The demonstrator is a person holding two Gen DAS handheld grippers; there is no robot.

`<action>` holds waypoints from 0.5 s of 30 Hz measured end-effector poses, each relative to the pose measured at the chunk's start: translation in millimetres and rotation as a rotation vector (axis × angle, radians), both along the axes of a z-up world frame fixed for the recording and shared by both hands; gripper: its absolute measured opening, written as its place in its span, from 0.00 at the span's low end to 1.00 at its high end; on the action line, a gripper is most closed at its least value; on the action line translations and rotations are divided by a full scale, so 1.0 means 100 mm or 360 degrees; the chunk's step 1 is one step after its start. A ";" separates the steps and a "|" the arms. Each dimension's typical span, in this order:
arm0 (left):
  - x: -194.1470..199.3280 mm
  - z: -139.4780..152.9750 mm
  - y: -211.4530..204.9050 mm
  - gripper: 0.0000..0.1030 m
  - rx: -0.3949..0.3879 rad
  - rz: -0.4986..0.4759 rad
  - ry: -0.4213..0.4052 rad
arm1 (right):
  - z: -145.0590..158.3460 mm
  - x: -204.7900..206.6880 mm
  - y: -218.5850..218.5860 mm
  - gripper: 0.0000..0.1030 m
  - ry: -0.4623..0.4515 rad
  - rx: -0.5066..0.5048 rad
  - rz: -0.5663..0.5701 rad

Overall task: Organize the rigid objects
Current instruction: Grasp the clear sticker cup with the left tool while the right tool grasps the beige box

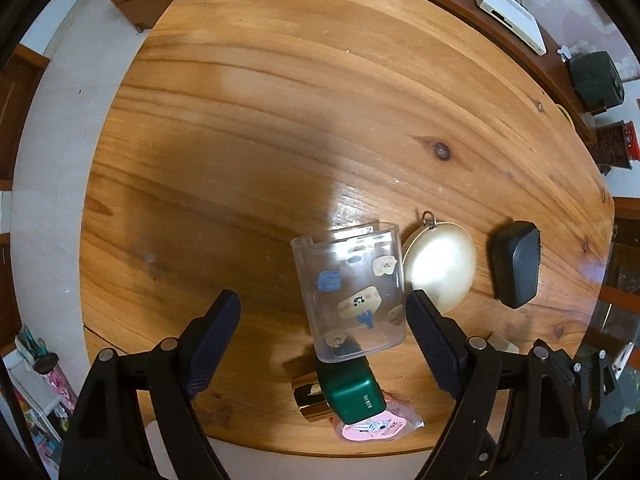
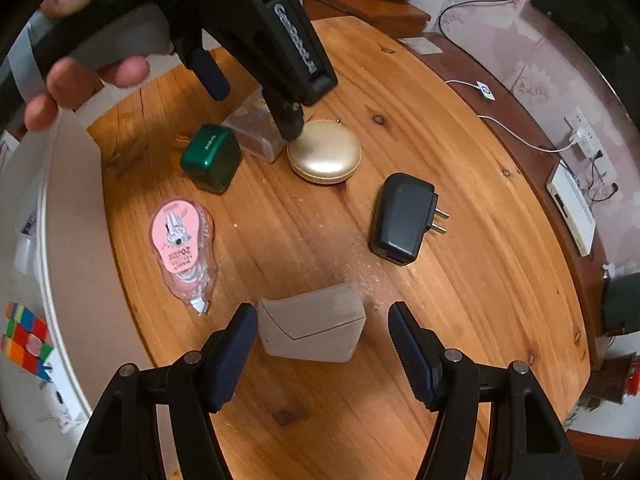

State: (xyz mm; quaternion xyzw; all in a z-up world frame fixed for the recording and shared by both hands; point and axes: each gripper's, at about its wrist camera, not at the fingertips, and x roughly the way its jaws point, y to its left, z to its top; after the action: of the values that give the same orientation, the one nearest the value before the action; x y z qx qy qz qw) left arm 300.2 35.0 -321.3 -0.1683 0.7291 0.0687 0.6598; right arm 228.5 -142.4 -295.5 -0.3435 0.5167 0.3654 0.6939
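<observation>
A clear plastic box with stickers [image 1: 352, 292] lies on the round wooden table [image 1: 260, 120]. My left gripper [image 1: 324, 320] is open, its right finger beside the box's right side, the box only partly between the fingers. A green box [image 1: 350, 392], a gold cap [image 1: 308, 400] and a pink correction-tape pack [image 1: 376, 426] lie near the table edge. A gold round case [image 1: 440, 268] and a black power adapter [image 1: 516, 264] lie to the right. In the right wrist view my right gripper [image 2: 320, 344] is open around a frosted grey case [image 2: 312, 328], not touching it.
In the right wrist view the left gripper [image 2: 256, 60] hovers over the clear box [image 2: 256, 132], with the green box [image 2: 212, 158], gold case [image 2: 324, 156], adapter [image 2: 400, 218] and pink pack [image 2: 180, 240] spread on the table. A white router [image 2: 572, 208] sits on the side shelf.
</observation>
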 end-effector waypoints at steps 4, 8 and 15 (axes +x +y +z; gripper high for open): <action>-0.04 -0.02 0.01 0.84 0.0007 0.0023 0.0008 | -0.07 -0.01 0.01 0.71 0.0007 -0.0027 0.0007; -0.06 -0.05 -0.01 0.84 0.0024 0.0065 0.0021 | -0.17 -0.03 0.03 0.71 -0.0007 -0.0094 0.0019; -0.05 -0.08 -0.11 0.70 0.0169 0.0011 0.0059 | -0.24 -0.02 0.02 0.67 -0.0033 -0.0110 -0.0050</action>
State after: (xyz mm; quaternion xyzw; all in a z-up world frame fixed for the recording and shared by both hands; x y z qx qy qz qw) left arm 294.9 24.2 -329.0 -0.1342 0.7361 0.1128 0.6538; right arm 226.8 -140.1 -319.7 -0.3629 0.5273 0.3327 0.6925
